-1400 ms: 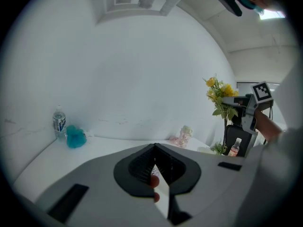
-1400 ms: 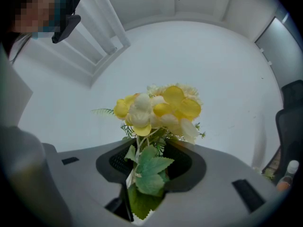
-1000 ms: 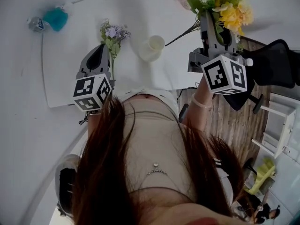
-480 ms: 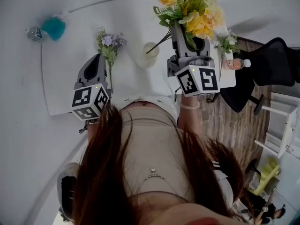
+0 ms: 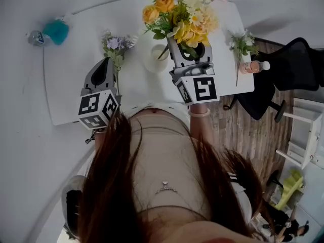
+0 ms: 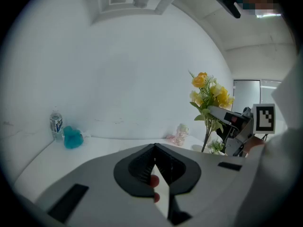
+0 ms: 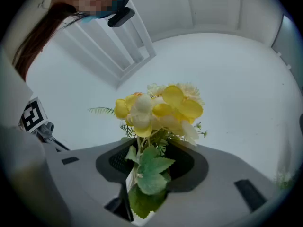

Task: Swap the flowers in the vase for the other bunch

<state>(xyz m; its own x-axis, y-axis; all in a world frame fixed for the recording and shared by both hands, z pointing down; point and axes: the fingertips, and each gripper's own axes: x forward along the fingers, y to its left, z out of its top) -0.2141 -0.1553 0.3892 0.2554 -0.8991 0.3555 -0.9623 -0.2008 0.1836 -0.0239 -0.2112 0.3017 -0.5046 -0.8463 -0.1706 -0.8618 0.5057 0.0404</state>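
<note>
Far left on the white tabletop (image 5: 68, 82), a teal puff (image 5: 58, 30) sits just beside a small water bottle (image 5: 35, 36). At the right edge, a pinkish bottle (image 5: 251, 67) is near a black chair (image 5: 298, 65).

The left gripper (image 5: 107, 63) tilts slightly down, jaws pressed together. The right gripper (image 5: 188, 50) points slightly upward, jaws clamped on the stems of the yellow bunch (image 5: 183, 15).

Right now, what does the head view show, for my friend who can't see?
The right tongs hold a yellow bouquet next to a white vase on a white table. The left tongs are near purple flowers.
</note>
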